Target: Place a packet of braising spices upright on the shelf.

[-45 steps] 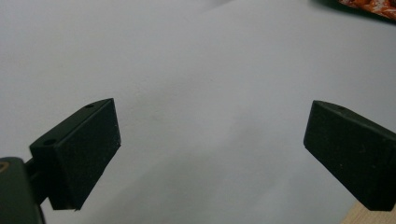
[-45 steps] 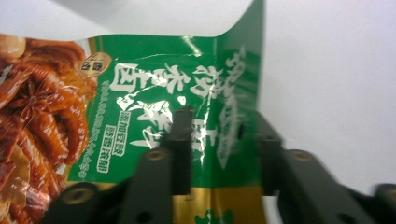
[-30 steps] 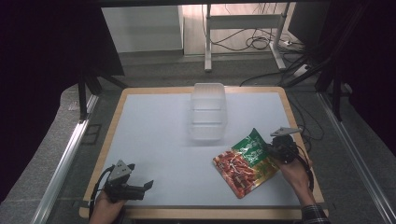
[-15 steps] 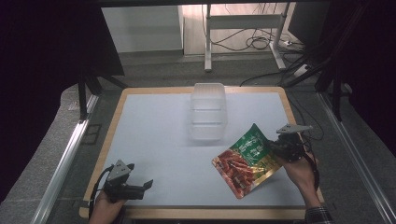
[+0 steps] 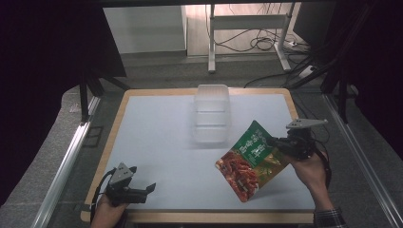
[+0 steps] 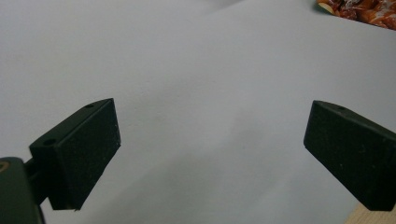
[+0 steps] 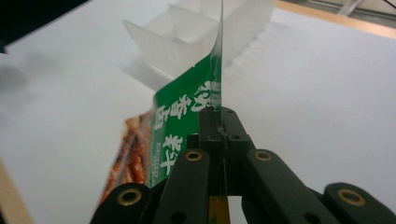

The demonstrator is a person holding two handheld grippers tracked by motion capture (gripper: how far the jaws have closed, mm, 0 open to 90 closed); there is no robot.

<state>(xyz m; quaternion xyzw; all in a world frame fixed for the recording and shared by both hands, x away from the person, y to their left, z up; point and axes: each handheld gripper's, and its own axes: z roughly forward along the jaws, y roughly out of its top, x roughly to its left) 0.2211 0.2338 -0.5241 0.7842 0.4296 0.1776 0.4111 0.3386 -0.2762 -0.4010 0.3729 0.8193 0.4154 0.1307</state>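
So far only the pick-up looks done — the right gripper (image 5: 277, 143) is clamped on the pouch's (image 5: 249, 159) edge, holding it tilted near the empty bin (image 5: 211, 114), while the left gripper (image 5: 151, 189) rests with jaws apart — placing remains.

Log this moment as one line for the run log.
right gripper: shut on snack pouch, lifted off mat | left gripper: open, empty | clear bin: empty, beyond pouch
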